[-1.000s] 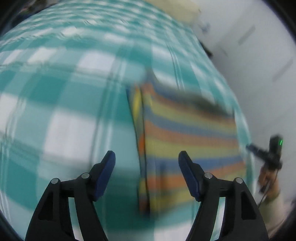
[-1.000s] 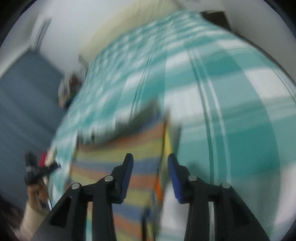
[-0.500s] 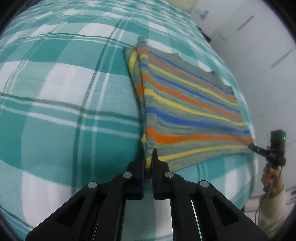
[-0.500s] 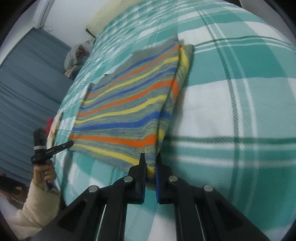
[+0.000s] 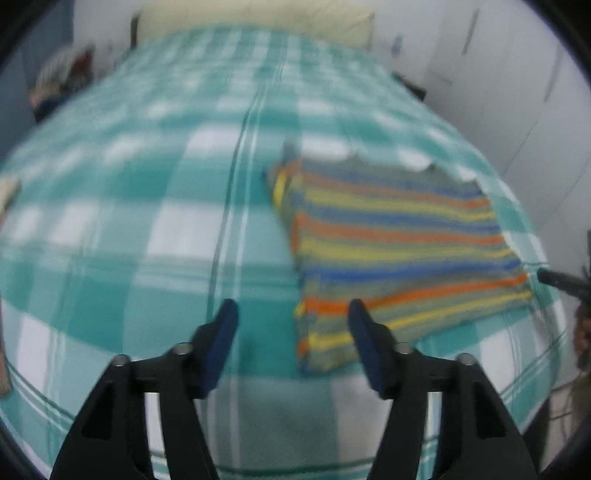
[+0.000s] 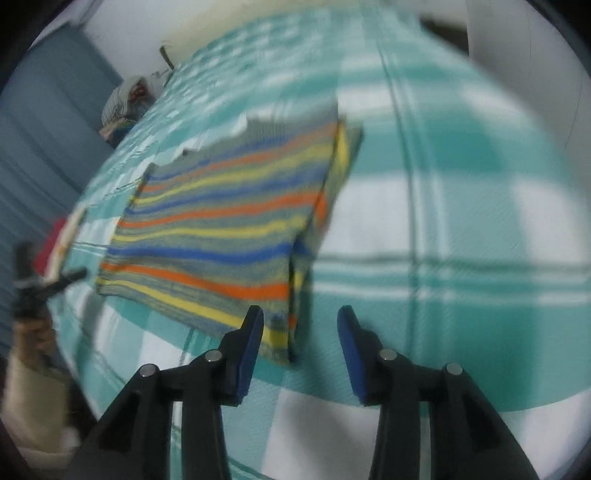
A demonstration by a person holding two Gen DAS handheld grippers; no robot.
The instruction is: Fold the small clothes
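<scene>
A striped knit garment (image 5: 399,243) in orange, yellow, blue and grey lies folded flat on the teal and white checked bedspread (image 5: 147,192). My left gripper (image 5: 293,319) hovers over the garment's near left corner. Its jaws are opening and the pads touch nothing. In the right wrist view the same garment (image 6: 229,221) spreads to the left. My right gripper (image 6: 301,321) stands over its near right corner, jaws opening, and the cloth lies loose below them. Both views are blurred by motion.
A cream pillow (image 5: 258,18) lies at the bed's head. White cupboard doors (image 5: 517,92) stand on the right and a blue curtain (image 6: 44,110) on the left. A pile of clothes (image 6: 125,99) sits beside the bed. The person's other hand (image 6: 35,332) shows at the bed's edge.
Half a second ago both grippers were shut on the garment's near corners. Both have let go, opened and drawn back, and the garment rests flat.
</scene>
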